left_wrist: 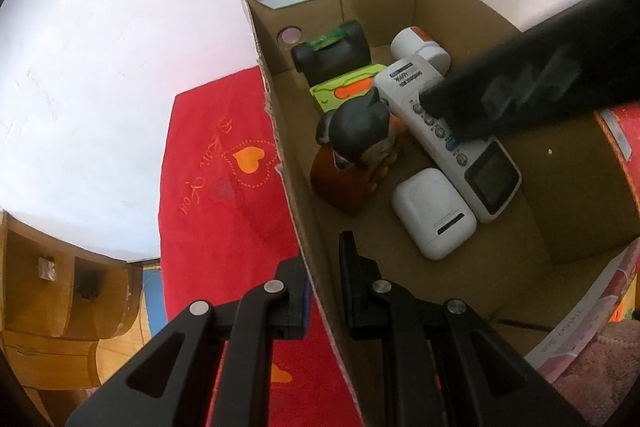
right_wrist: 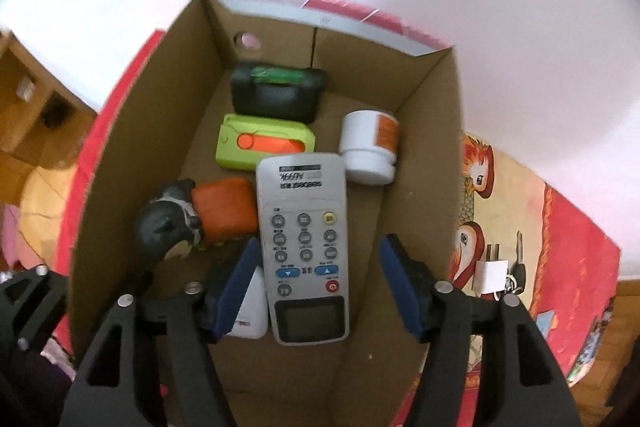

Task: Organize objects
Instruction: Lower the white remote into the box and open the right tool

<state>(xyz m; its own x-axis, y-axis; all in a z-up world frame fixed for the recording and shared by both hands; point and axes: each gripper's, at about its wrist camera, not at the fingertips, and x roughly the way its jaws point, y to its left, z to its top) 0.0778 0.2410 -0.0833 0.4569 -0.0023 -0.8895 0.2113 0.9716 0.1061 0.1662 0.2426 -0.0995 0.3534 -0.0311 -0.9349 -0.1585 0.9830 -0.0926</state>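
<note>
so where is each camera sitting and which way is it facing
Left wrist: rides the left gripper, looking steeply down at the cardboard box, its jaws clamped on the box's side wall; the right gripper crosses above.
Right wrist: rides the right gripper, looking down into the box, jaws open either side of the remote control, not pressing it.
Shared: box, remote, green case, white jar.
</note>
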